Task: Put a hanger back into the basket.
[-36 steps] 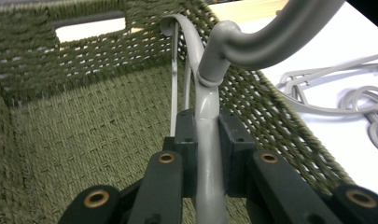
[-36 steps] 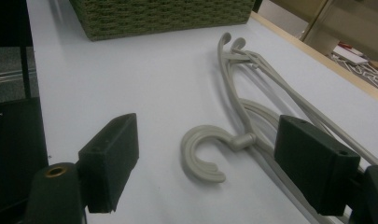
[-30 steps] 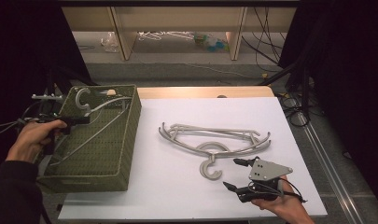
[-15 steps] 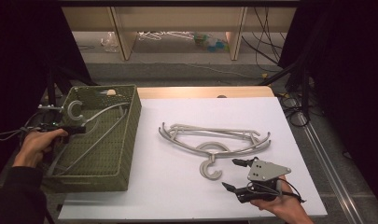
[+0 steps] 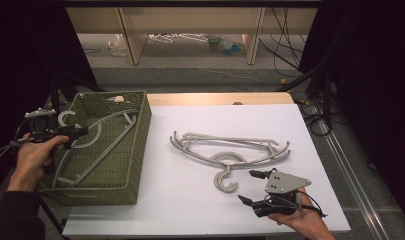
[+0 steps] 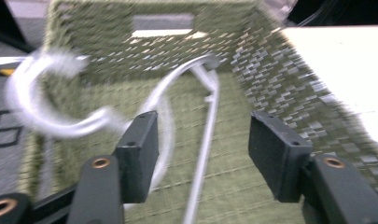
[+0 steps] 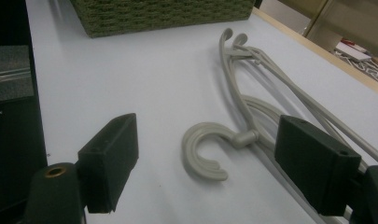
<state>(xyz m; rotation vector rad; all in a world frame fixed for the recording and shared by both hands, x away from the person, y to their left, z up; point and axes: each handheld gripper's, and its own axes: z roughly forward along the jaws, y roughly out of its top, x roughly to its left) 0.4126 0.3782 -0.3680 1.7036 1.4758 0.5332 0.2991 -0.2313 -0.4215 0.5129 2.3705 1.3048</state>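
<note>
A grey hanger (image 5: 107, 132) lies slanted in the green woven basket (image 5: 140, 135), its hook (image 5: 65, 119) over the left rim. My left gripper (image 5: 82, 132) hovers at that rim. Its jaws have just been opening and now stand open (image 6: 203, 126). The blurred hook (image 6: 37, 107) curves past the left pad, and a hanger bar (image 6: 205, 149) shows in the gap, untouched. Several more grey hangers (image 5: 230, 147) are stacked on the white table. My right gripper (image 5: 247, 186) rests open near the front edge, facing their hook (image 7: 200, 154) with nothing held (image 7: 205, 140).
The basket (image 7: 163, 14) takes up the table's left part. White tabletop (image 5: 190, 200) lies between the basket and the hanger stack. A wooden shelf unit (image 5: 190, 30) with clutter on the floor stands behind the table. Cables and dark stands (image 5: 315, 75) flank the right side.
My left gripper has drawn back to the left and its jaws have opened off the hanger. The hanger has settled lower in the basket. The right gripper has stayed put.
</note>
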